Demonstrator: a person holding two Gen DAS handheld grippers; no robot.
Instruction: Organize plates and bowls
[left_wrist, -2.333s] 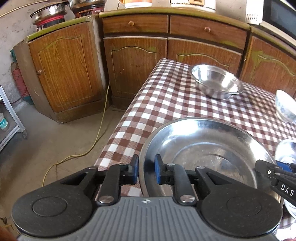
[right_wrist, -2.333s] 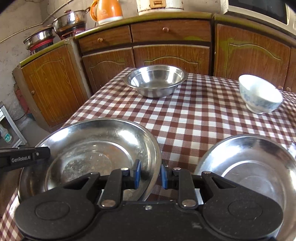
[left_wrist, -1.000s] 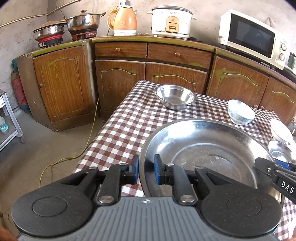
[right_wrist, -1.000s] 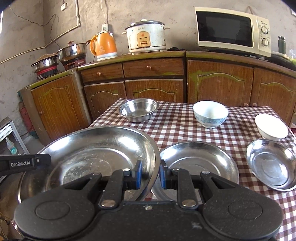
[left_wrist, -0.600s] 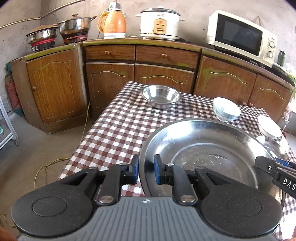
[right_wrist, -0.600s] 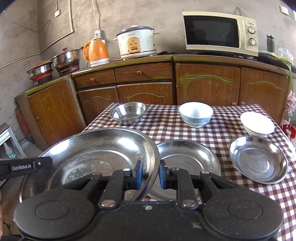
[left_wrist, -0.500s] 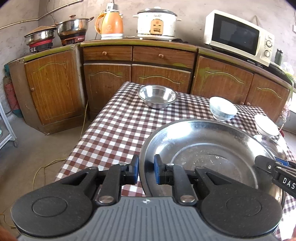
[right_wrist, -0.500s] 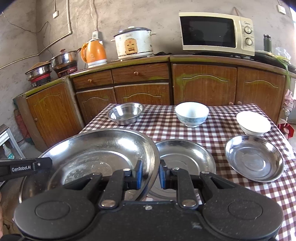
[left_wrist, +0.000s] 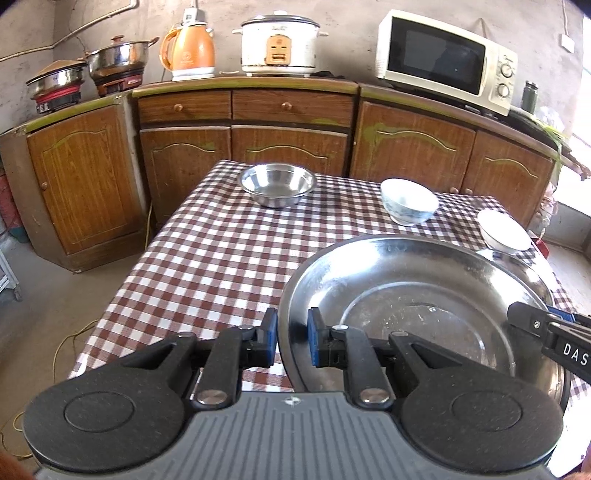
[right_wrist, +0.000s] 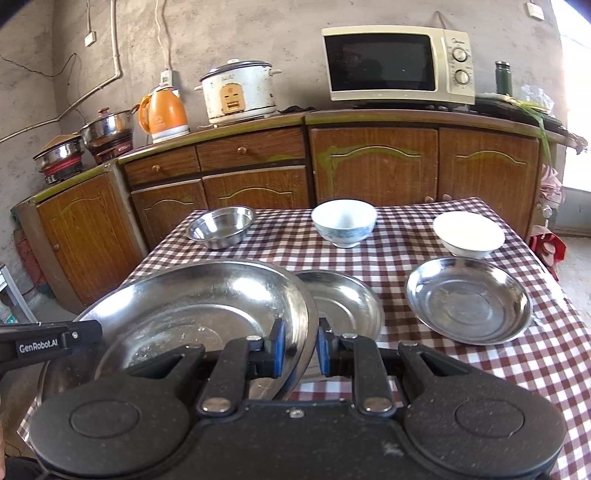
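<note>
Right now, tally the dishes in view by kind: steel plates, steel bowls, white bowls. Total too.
Steel plates: 3, the big plate held by both hand-held grippers, the middle plate, the right plate.
Steel bowls: 1, the small steel bowl.
White bowls: 2, the patterned bowl, the plain bowl.
Total: 6.

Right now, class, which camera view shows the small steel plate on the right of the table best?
The right wrist view: the small steel plate lies whole and unobstructed on the table. In the left wrist view the big held plate hides nearly all of it.
</note>
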